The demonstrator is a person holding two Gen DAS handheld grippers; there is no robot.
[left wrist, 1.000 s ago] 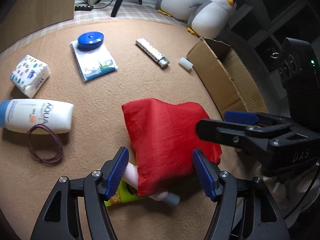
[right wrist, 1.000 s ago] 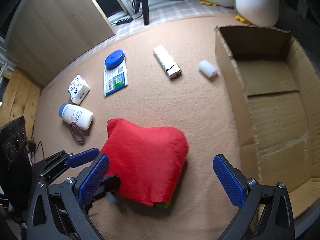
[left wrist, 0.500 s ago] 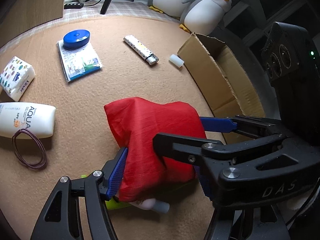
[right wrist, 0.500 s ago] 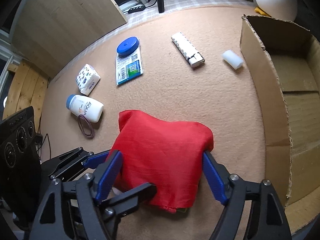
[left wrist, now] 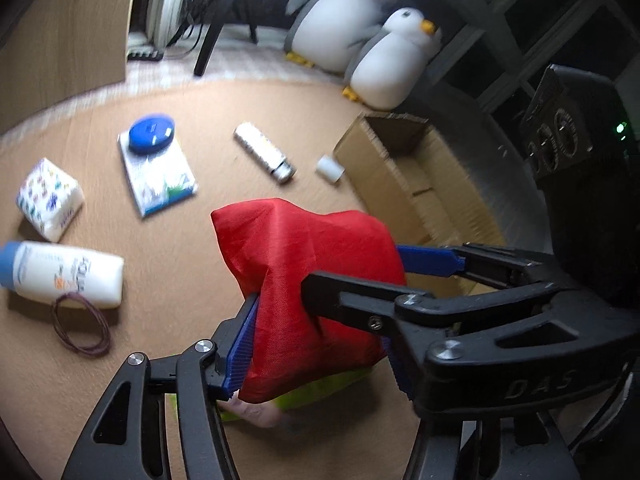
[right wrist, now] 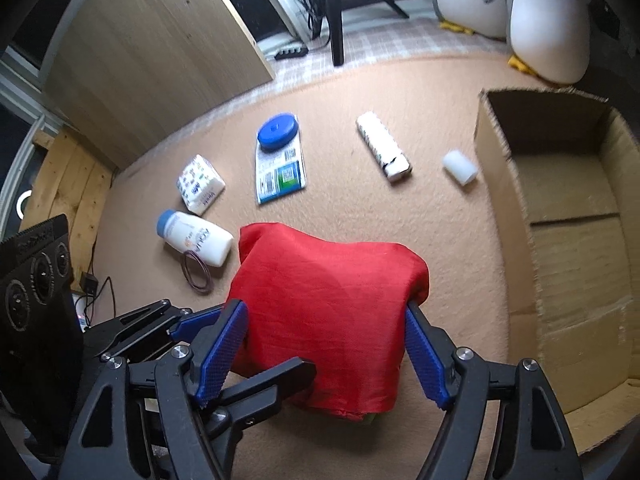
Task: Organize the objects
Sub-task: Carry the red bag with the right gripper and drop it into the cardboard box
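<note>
Both tongs had just been closing on the red bag: the left tongs (left wrist: 316, 340) pinched it near its lower end, the right tongs (right wrist: 326, 350) squeezed its sides. The red bag (right wrist: 328, 312) bulged above the carpet (right wrist: 360, 216), left of the cardboard box (right wrist: 568, 200)

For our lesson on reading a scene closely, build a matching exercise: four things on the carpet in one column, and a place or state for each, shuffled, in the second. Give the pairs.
Column one:
1. red bag
2. blue disc
3. hair band
4. small white cylinder

Column two:
A. lying just outside the cardboard box
B. resting on a flat printed packet
C. beside the white lotion bottle
D. clamped between both hand-held grippers

Pairs: 1-D, 2-B, 3-C, 4-A
</note>
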